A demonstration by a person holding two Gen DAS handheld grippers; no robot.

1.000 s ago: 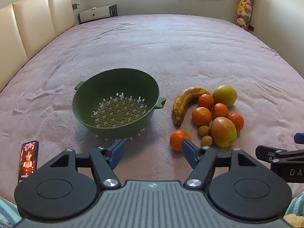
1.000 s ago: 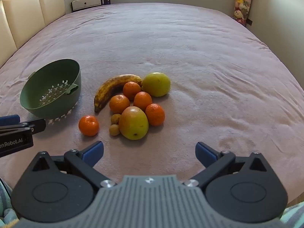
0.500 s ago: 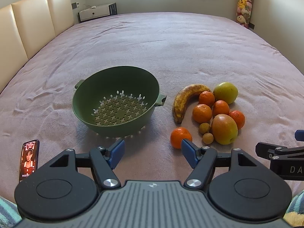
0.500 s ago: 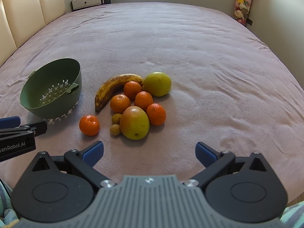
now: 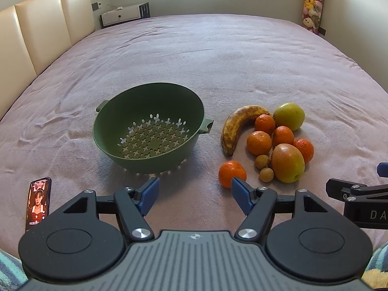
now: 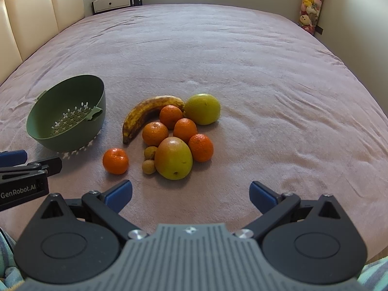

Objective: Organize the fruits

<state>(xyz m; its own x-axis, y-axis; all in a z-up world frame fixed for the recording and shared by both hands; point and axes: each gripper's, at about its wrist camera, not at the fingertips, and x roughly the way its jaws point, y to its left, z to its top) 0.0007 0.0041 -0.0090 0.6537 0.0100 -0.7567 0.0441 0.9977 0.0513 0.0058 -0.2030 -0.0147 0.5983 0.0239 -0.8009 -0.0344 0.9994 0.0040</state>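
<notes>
Your left hand-held gripper [image 5: 195,195] hangs over the bed [image 5: 218,60] with its blue pads spread wide and nothing between them; it points down toward the gap between the colander and the fruit. Your right hand-held gripper [image 6: 190,194] is likewise spread and holds nothing, aimed at the near edge of the fruit pile.

You have the fruit lying on the mauve bedcover, right of the colander. One banana [image 6: 145,115], yellow and heavily browned, curves along the pile's left and far side. One round yellow-green fruit [image 6: 202,109] sits at the far right, touching the banana's tip. One larger fruit [image 6: 173,158], yellow-green with a reddish blush, lies at the near side. You can count five small orange citrus fruits: four packed in the pile [image 6: 185,131] between the banana and the blushed fruit, and a fifth, the lone orange [image 6: 115,161], apart from the pile on its near left. Two small brown round fruits [image 6: 149,166] lie touching each other, just left of the blushed fruit.

Your green colander [image 5: 149,131] stands well left of the pile, tilted slightly toward you, with a handle on each side and cross-shaped holes across its bottom. Nothing lies in it.

One phone [image 5: 38,202] with a lit screen lies on the bed at the near left.
</notes>
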